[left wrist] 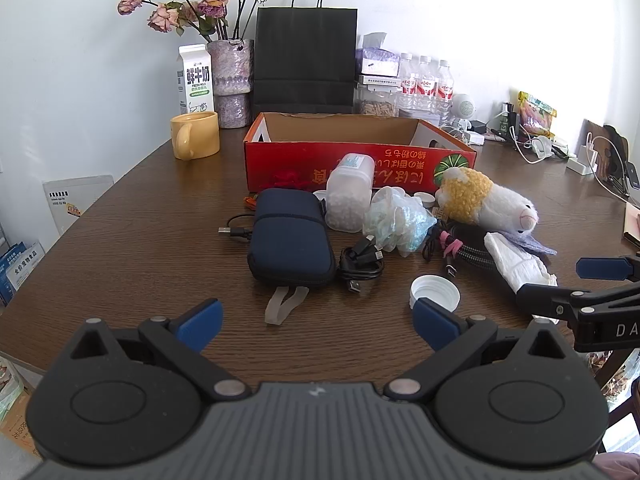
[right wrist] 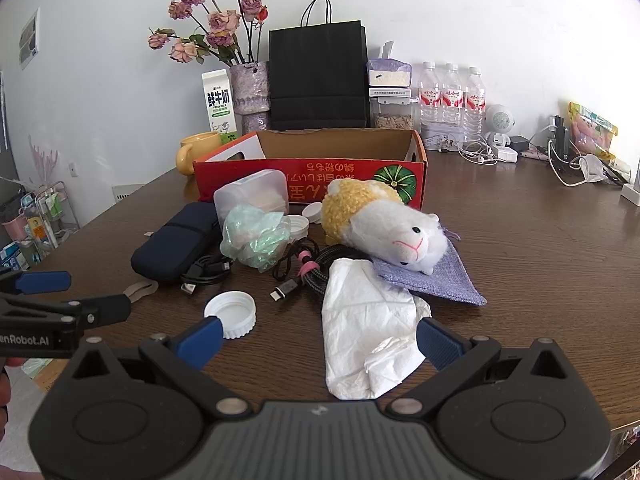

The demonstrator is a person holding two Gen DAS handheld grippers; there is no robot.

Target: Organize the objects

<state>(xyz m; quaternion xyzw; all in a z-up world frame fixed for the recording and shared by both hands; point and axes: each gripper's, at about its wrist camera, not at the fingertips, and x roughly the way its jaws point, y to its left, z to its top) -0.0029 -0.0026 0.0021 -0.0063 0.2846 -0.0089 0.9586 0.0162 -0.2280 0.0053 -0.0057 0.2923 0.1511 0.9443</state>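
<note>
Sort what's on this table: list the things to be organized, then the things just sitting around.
To organize: navy pouch, plush toy, white tissue, bottle cap, black cables, red box.

Just there: yellow mug, milk carton, black bag, water bottles.

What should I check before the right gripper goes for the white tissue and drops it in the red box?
1. Right gripper open: ok, jaws wide apart, holding nothing.
2. Left gripper out of the way: ok, open and empty, off to the left beside the white cap.
3. White tissue reachable: ok, lying directly ahead between the right fingers.
4. Tissue free of neighbours: not ok, its far end overlaps the braided cable and meets the purple pouch.
5. Red box open with room: ok, top open, visible interior bare.
6. Path to the box: cannot tell, the plush toy sits between tissue and box.
</note>
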